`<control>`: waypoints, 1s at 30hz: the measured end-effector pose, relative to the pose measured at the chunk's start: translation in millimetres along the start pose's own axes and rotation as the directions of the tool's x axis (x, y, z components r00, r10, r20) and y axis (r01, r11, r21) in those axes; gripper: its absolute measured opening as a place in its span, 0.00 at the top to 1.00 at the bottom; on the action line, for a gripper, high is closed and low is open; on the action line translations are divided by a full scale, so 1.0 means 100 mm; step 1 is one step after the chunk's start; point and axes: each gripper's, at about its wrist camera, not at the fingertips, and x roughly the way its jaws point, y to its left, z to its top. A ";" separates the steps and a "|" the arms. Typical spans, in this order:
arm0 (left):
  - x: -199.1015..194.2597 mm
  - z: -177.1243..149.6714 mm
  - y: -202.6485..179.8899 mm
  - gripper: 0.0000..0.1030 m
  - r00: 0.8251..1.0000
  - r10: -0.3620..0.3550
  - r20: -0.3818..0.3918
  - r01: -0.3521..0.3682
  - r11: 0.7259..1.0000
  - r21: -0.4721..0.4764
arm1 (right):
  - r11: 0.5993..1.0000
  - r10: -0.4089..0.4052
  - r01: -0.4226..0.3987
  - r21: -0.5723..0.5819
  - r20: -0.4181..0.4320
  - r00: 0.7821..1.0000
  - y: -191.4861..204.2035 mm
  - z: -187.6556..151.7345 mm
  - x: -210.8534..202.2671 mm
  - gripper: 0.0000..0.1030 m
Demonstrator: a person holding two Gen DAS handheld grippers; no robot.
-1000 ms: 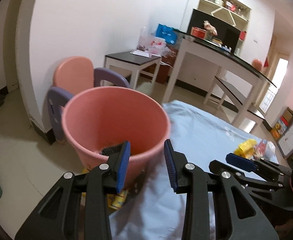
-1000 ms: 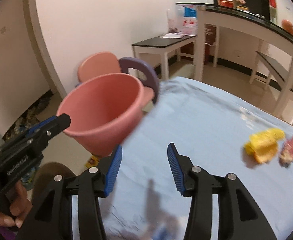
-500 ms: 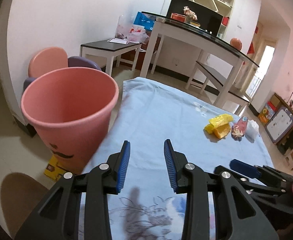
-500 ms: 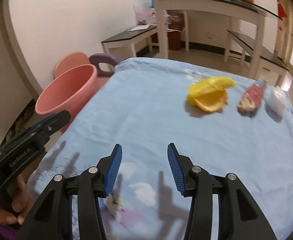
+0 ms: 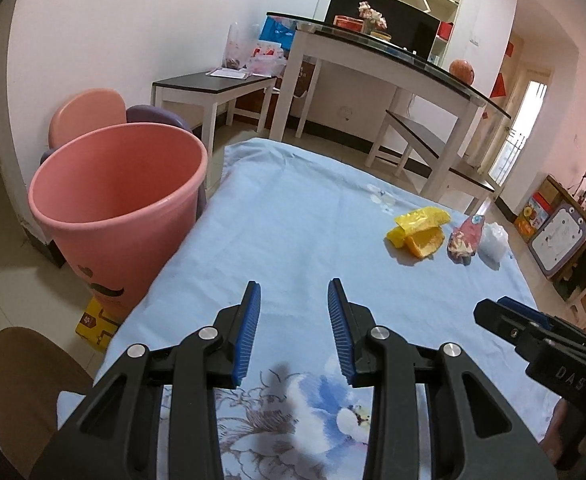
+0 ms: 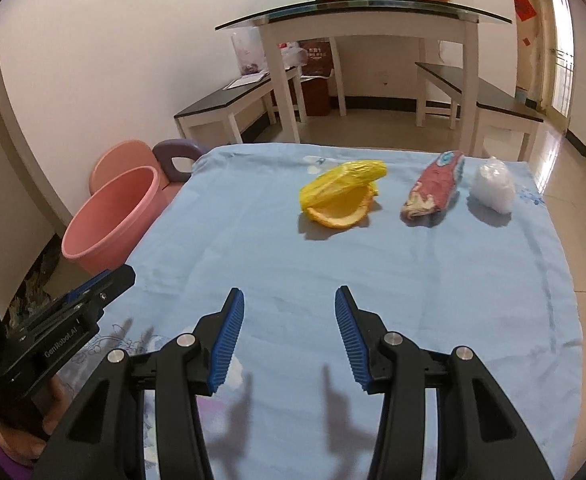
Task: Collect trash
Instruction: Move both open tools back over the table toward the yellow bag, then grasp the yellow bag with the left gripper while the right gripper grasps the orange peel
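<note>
Three pieces of trash lie in a row on the far part of the blue tablecloth (image 6: 373, 264): a yellow wrapper over an orange peel (image 6: 343, 194) (image 5: 419, 226), a red and pink snack wrapper (image 6: 433, 190) (image 5: 465, 238), and a crumpled clear plastic bag (image 6: 493, 186) (image 5: 493, 240). A pink bucket (image 5: 113, 208) (image 6: 111, 220) stands on the floor at the table's left edge. My left gripper (image 5: 294, 318) and right gripper (image 6: 289, 330) both hover open and empty over the near cloth, well short of the trash.
Behind the bucket stands a pink and purple child's chair (image 5: 87, 114). A yellow box (image 5: 97, 320) lies on the floor by the bucket. A glass-topped white table (image 6: 367, 16) with dark benches (image 6: 477, 96) fills the back of the room.
Both grippers swung from the pink bucket rightwards and back over the table; the bucket slid to the left of each view and the trash came into sight ahead. Jaws kept the same gap.
</note>
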 end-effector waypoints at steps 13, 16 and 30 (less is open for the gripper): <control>0.00 0.01 -0.11 0.66 1.000 0.008 0.001 -0.008 0.999 0.039 | 0.998 -0.016 0.015 0.053 0.012 1.000 -0.28 -0.02 -0.02 0.54; 0.04 0.03 -0.16 0.66 1.000 0.011 -0.003 -0.011 0.998 0.059 | 0.997 -0.051 0.049 0.058 0.018 0.999 -0.40 0.00 0.00 0.54; 0.39 0.39 -0.66 0.66 0.982 -0.172 -0.075 0.184 0.958 0.218 | 0.968 -0.179 0.165 0.192 0.059 0.982 -1.20 0.26 0.10 0.48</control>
